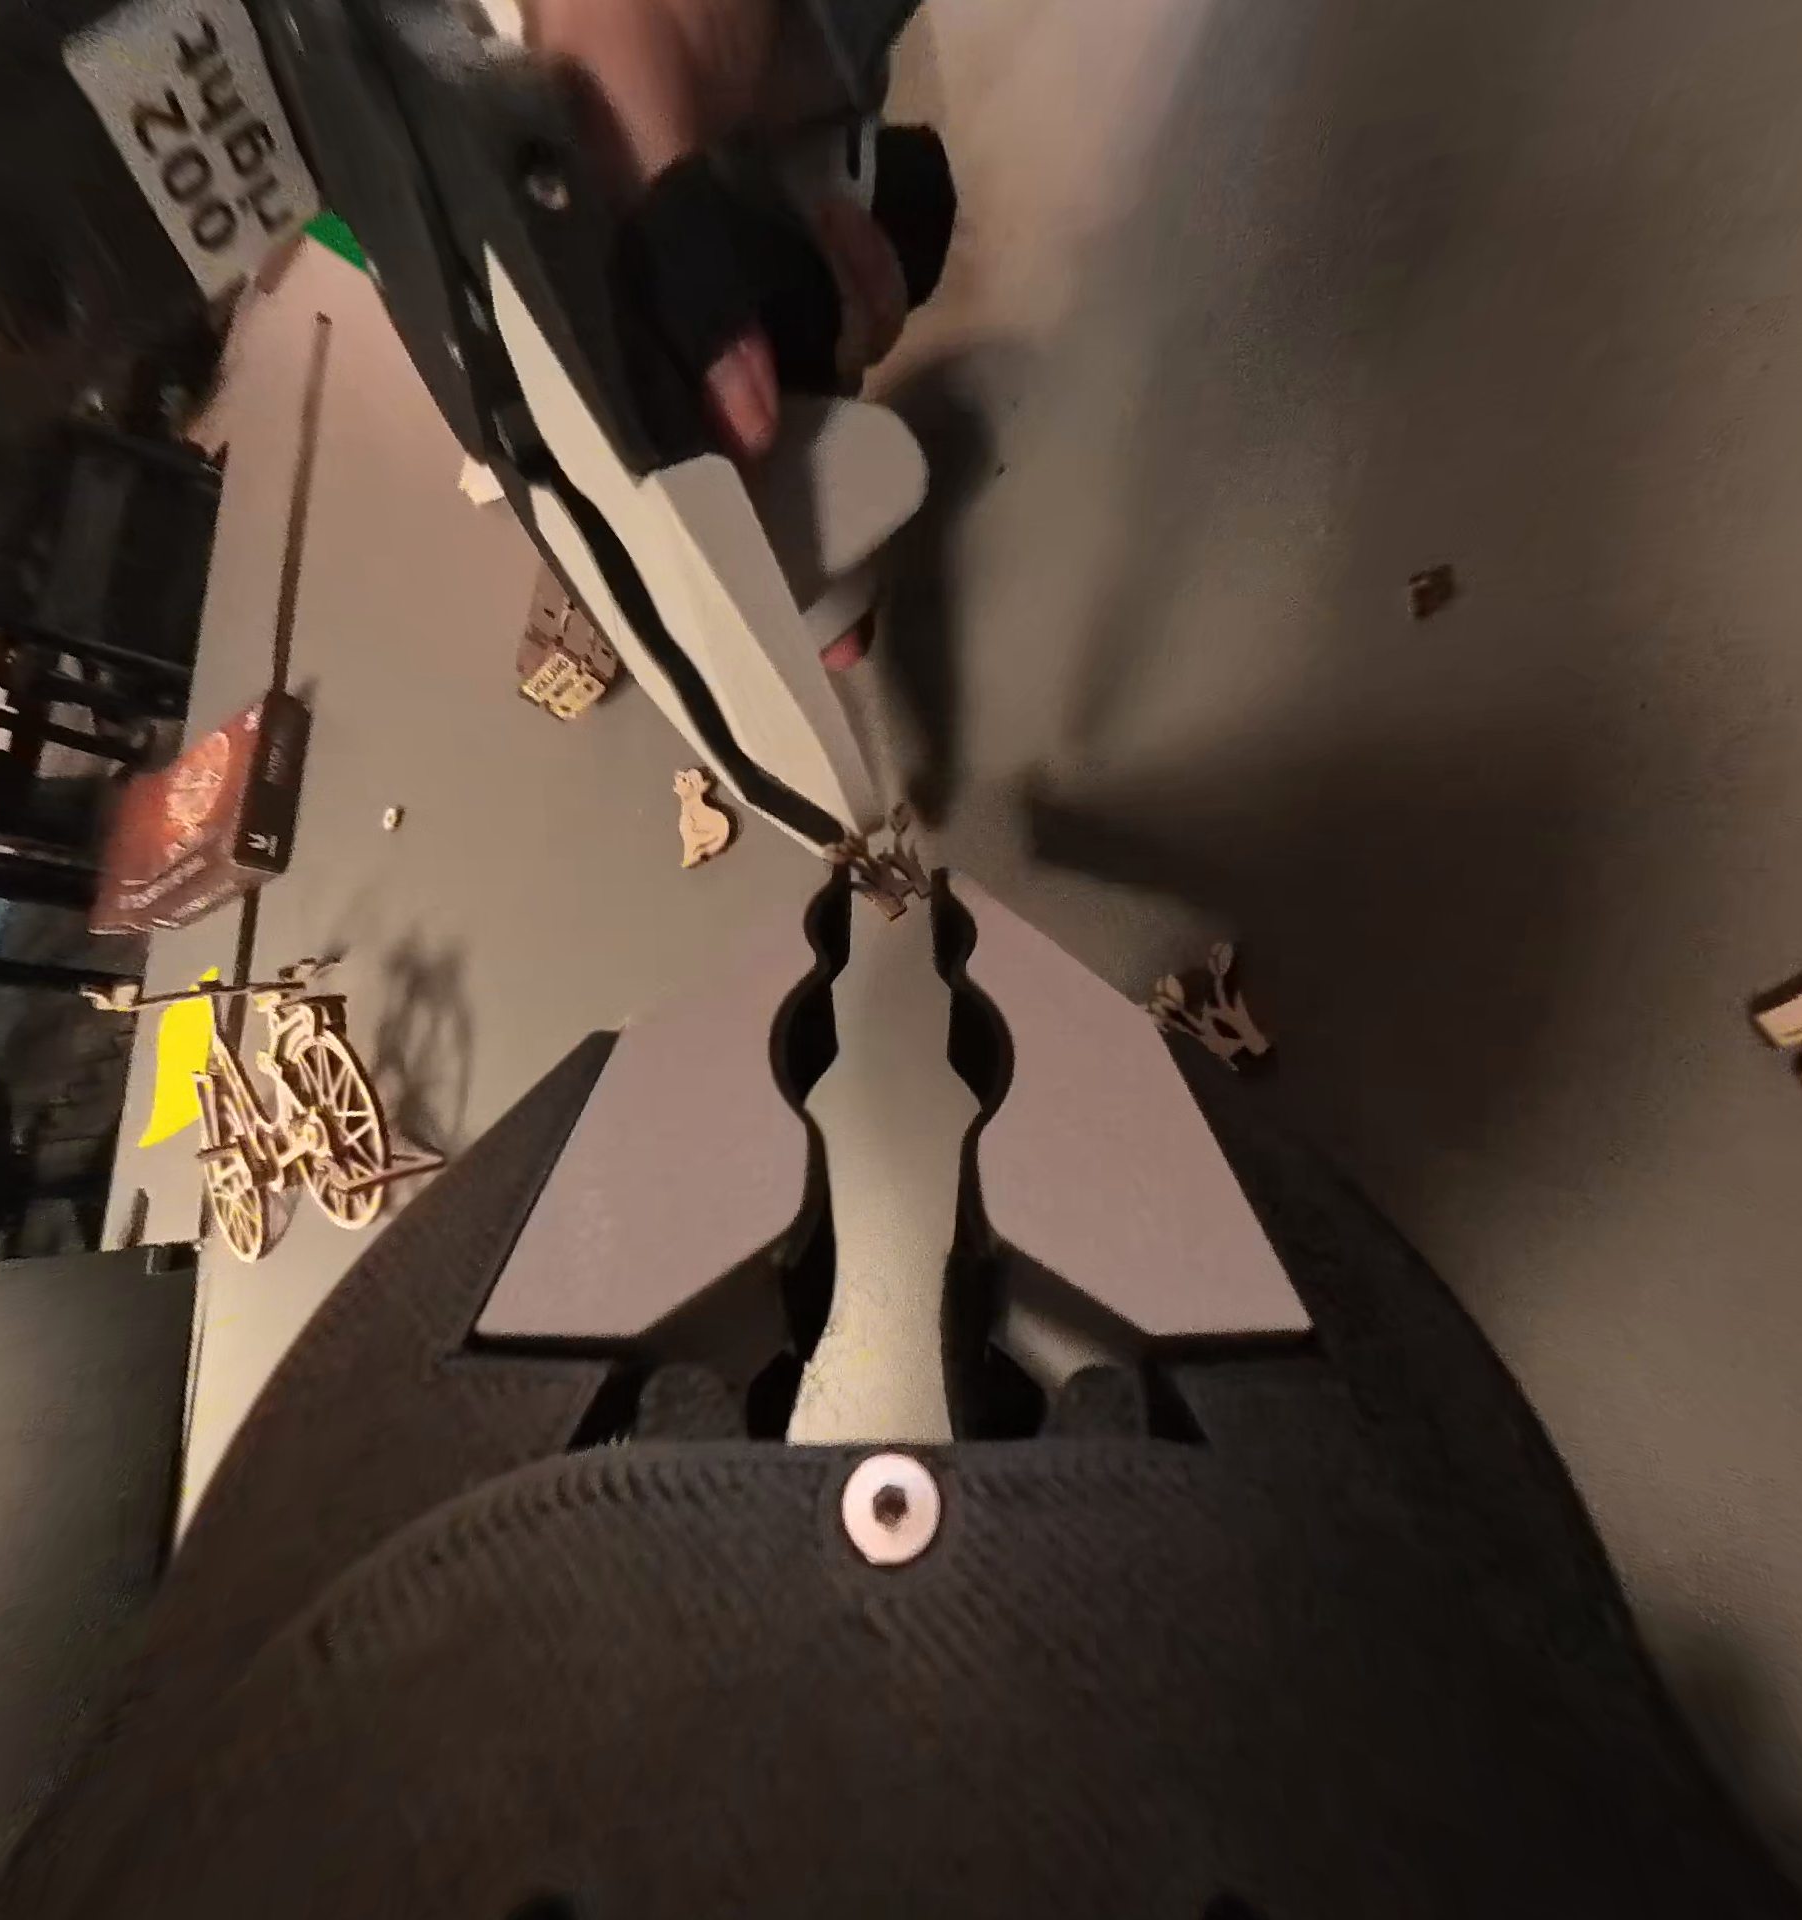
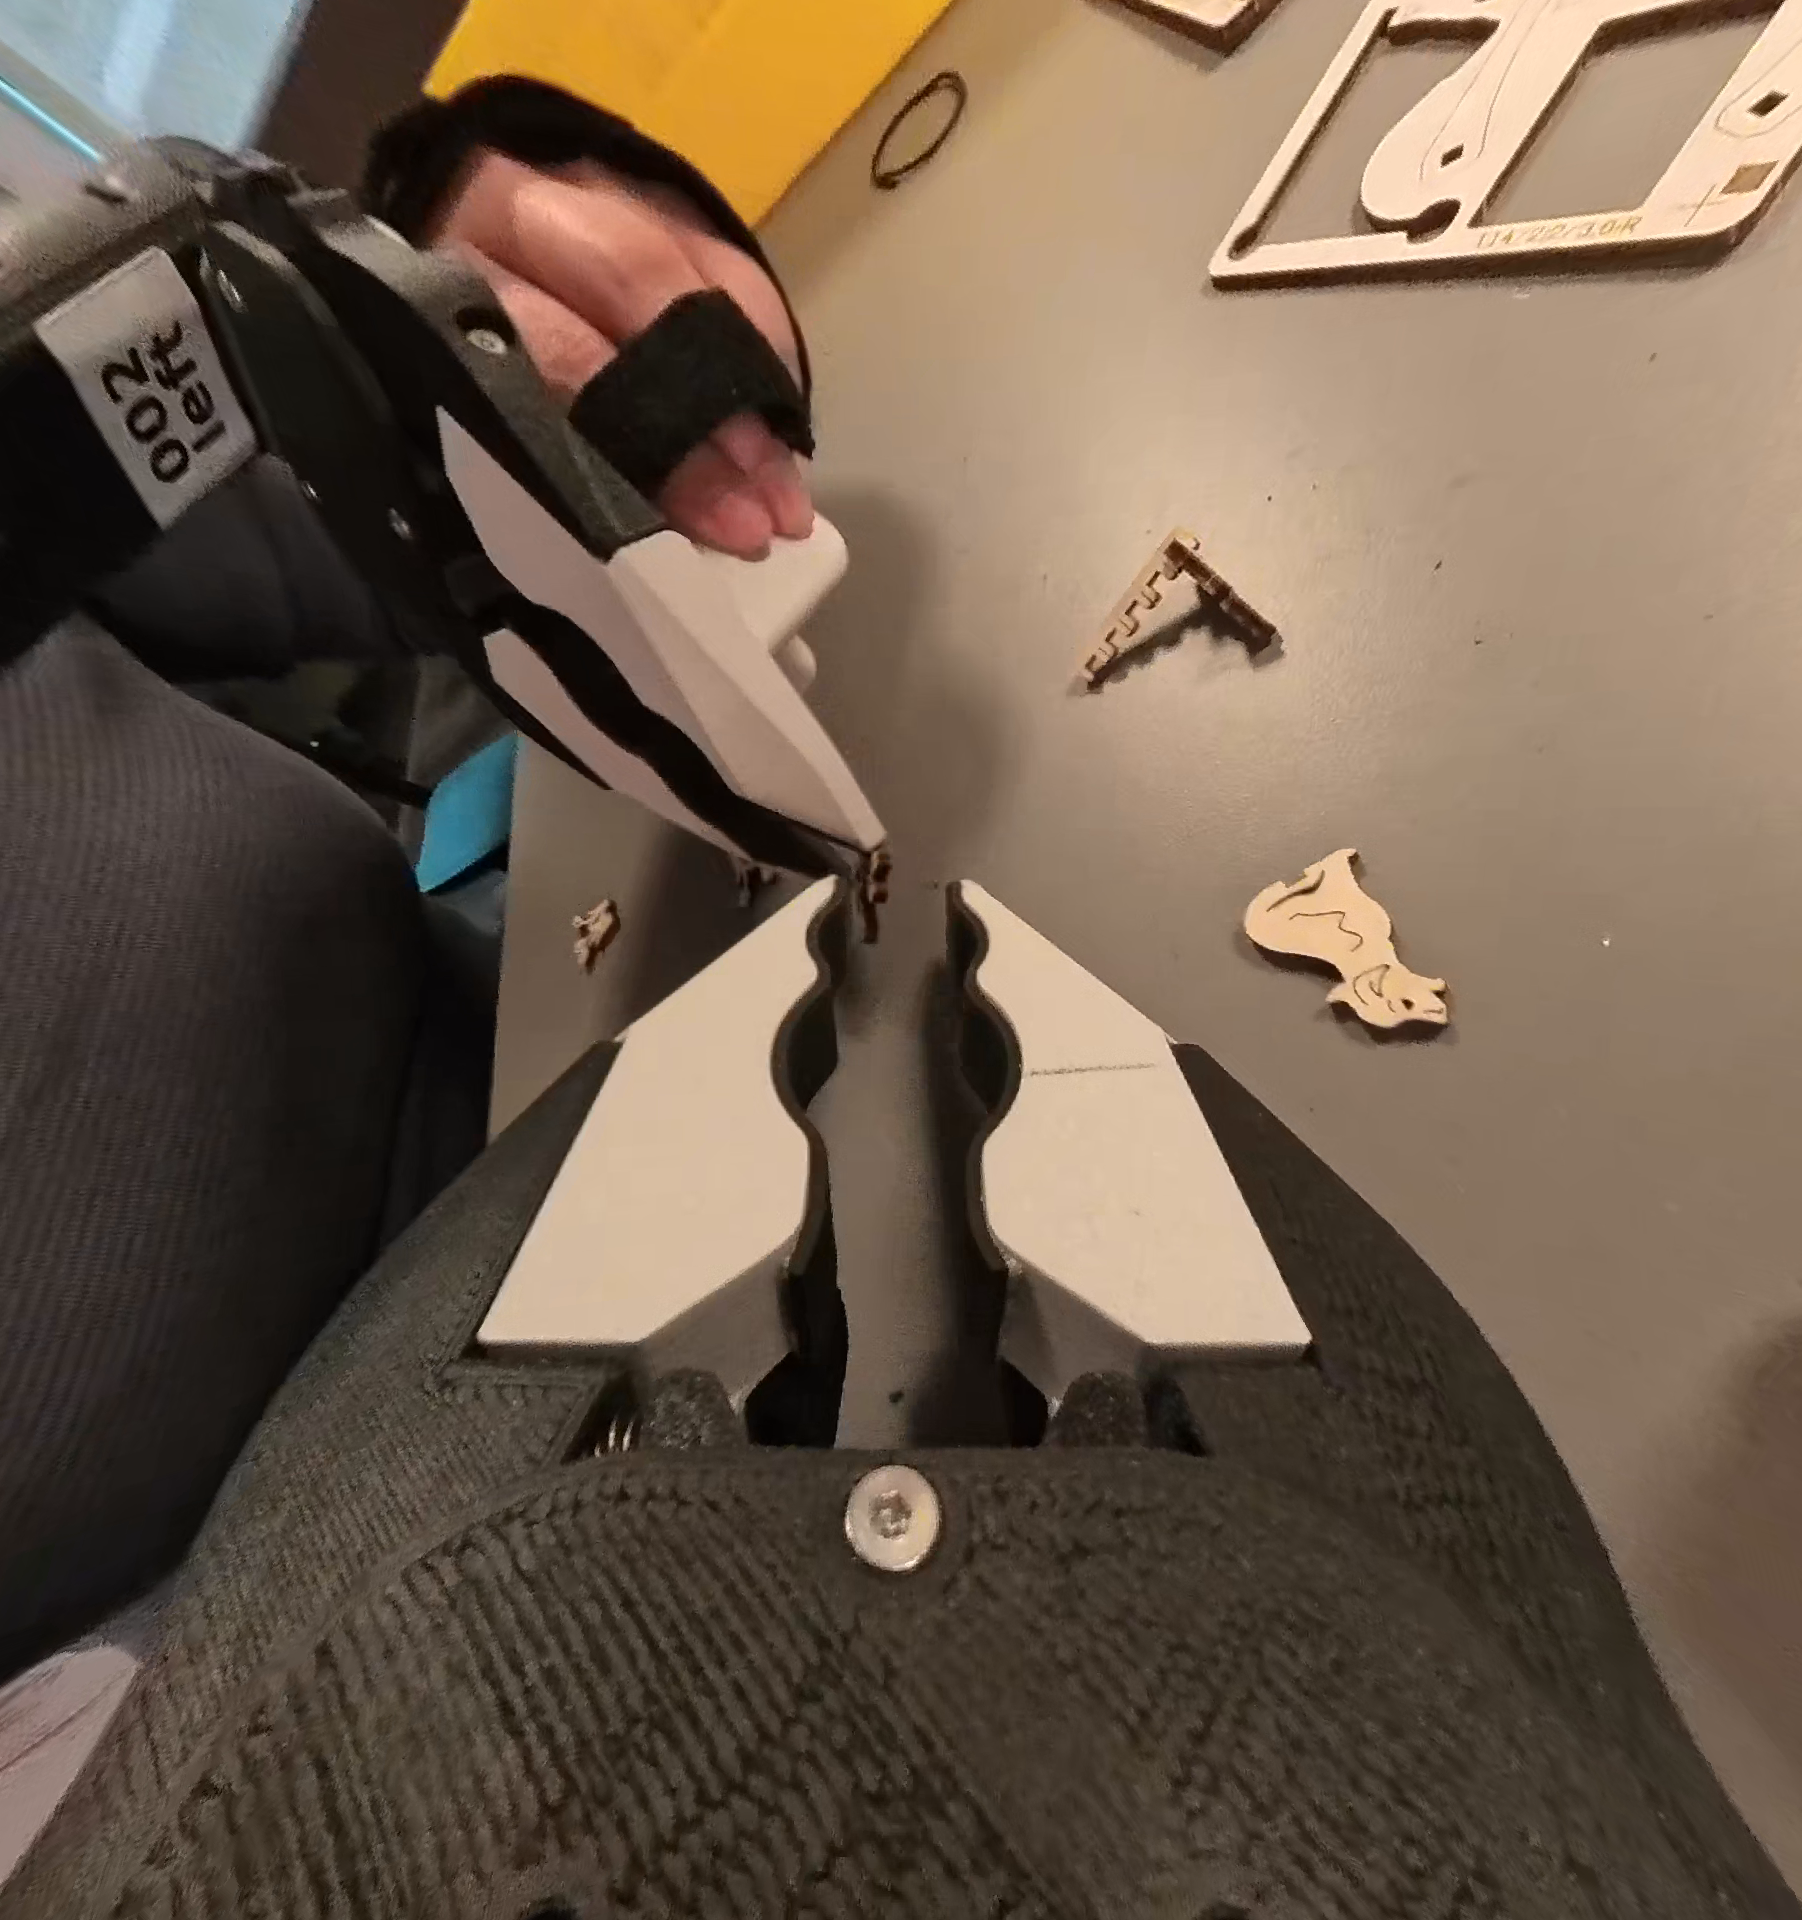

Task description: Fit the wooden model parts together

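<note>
- The left gripper has its tips pinched on a small wooden part, held above the grey table.
- The right gripper is parted; the part hangs just inside its left fingertip, and contact cannot be told.
- In the left wrist view, the part sits between the tips of the left gripper and the right gripper.
- A wooden animal cutout lies right of the right fingers, a toothed wooden piece beyond them.
- A wooden bicycle stands far left of the left fingers.
</note>
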